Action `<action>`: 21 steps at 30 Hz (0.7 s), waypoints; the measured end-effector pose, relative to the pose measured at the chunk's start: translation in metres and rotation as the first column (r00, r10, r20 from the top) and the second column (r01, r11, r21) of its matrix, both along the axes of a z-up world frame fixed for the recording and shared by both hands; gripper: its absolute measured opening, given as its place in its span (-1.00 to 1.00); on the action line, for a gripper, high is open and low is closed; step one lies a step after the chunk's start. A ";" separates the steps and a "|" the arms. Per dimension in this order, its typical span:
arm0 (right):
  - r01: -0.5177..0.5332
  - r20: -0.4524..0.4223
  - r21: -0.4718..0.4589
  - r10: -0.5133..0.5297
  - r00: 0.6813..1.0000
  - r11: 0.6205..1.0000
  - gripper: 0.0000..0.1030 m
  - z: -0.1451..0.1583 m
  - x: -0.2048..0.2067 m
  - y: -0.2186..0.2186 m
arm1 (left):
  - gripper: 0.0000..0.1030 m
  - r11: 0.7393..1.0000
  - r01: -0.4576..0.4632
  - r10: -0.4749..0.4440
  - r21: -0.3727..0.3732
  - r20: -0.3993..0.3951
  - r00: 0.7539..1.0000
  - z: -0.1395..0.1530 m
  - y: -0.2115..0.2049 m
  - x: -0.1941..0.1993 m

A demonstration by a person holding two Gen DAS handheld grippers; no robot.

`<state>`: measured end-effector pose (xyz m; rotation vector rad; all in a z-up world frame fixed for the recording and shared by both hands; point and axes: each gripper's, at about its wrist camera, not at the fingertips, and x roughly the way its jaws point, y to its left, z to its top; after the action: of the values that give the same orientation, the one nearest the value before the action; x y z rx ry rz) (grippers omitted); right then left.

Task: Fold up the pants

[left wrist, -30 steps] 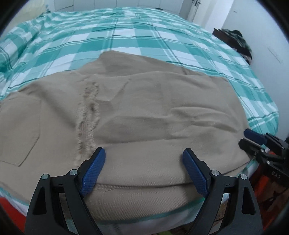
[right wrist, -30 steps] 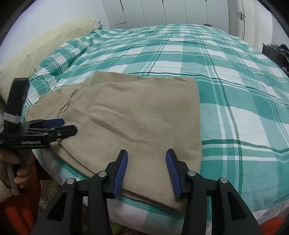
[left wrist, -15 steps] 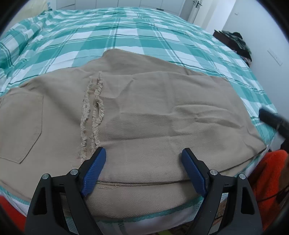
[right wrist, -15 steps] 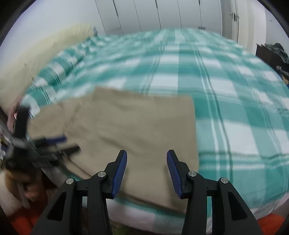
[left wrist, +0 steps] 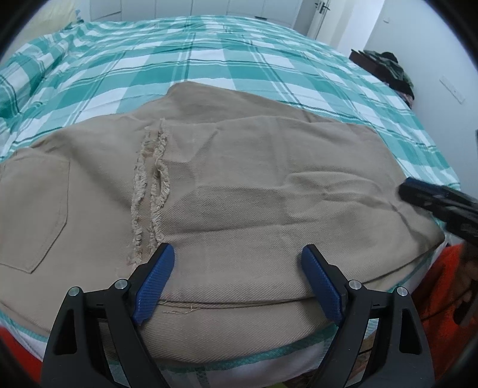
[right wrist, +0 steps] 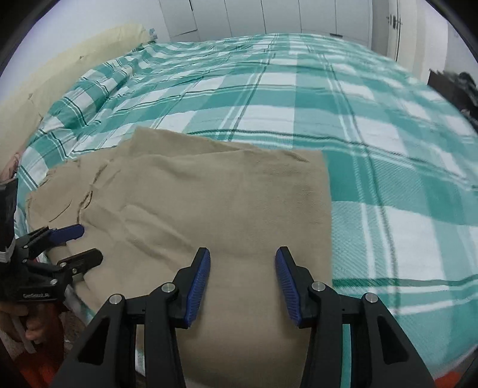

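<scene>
Tan pants (left wrist: 239,185) lie folded flat at the near edge of the bed, with frayed hems (left wrist: 149,191) and a back pocket (left wrist: 33,209) on top at the left. They also show in the right wrist view (right wrist: 215,203). My left gripper (left wrist: 237,268) is open and empty, low over the pants' near edge. My right gripper (right wrist: 242,268) is open and empty over the right part of the pants. The left gripper also shows in the right wrist view (right wrist: 79,243), and the right gripper shows in the left wrist view (left wrist: 418,191), at the pants' right edge.
The bed (right wrist: 358,125) has a teal and white checked cover. A cream headboard (right wrist: 74,53) is at the left. White wardrobe doors (right wrist: 269,15) stand behind the bed. A dark piece of furniture with clothes (left wrist: 385,68) is at the far right.
The right gripper moved up and forward over the pants' right part. The left gripper stayed open and shifted slightly; the frayed hems now lie flatter.
</scene>
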<state>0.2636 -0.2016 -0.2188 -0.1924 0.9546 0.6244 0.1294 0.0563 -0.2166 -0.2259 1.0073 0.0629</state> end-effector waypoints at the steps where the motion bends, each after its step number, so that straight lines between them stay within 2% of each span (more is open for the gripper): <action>1: -0.004 0.009 0.031 0.003 1.000 1.000 -0.10 0.010 -0.006 -0.003 | 0.71 1.000 0.000 0.000 -0.001 -0.001 1.000 0.000 0.000 0.000; 5: -0.032 0.070 0.066 0.027 0.997 0.997 -0.04 0.031 -0.030 -0.009 | 0.73 1.000 -0.004 0.004 0.000 -0.003 1.000 0.000 -0.001 0.001; 7: -0.038 0.026 0.053 0.037 0.999 0.998 -0.01 0.021 -0.035 -0.009 | 0.74 1.000 -0.001 0.001 0.000 -0.003 1.000 0.000 -0.001 0.001; 9: -0.023 -0.050 0.017 0.023 0.998 1.000 0.00 -0.002 -0.033 -0.010 | 0.74 1.000 0.004 -0.004 0.007 0.000 1.000 0.001 -0.002 0.001; 11: 0.010 -0.042 0.061 -0.008 0.999 0.998 0.00 -0.008 -0.036 -0.017 | 0.73 1.000 -0.011 0.011 -0.017 0.033 0.999 0.006 0.001 -0.003; 16: 0.004 -0.031 0.045 -0.003 1.000 0.999 0.00 -0.008 -0.036 -0.015 | 0.74 0.996 -0.074 0.079 -0.048 0.120 0.990 0.023 0.015 -0.011; 18: 0.002 -0.024 0.050 -0.001 1.000 0.999 0.00 -0.009 -0.037 -0.016 | 0.74 0.994 -0.092 0.097 -0.050 0.091 0.991 0.018 0.021 -0.008; 21: -0.002 -0.014 0.037 0.002 1.000 0.999 0.01 -0.010 -0.039 -0.015 | 0.74 0.992 -0.125 0.124 -0.030 -0.010 0.992 -0.003 0.027 -0.003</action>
<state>0.2244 -0.2164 -0.2284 -0.1567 0.9559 0.6455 0.1265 0.0832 -0.2199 -0.3166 1.0024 0.1621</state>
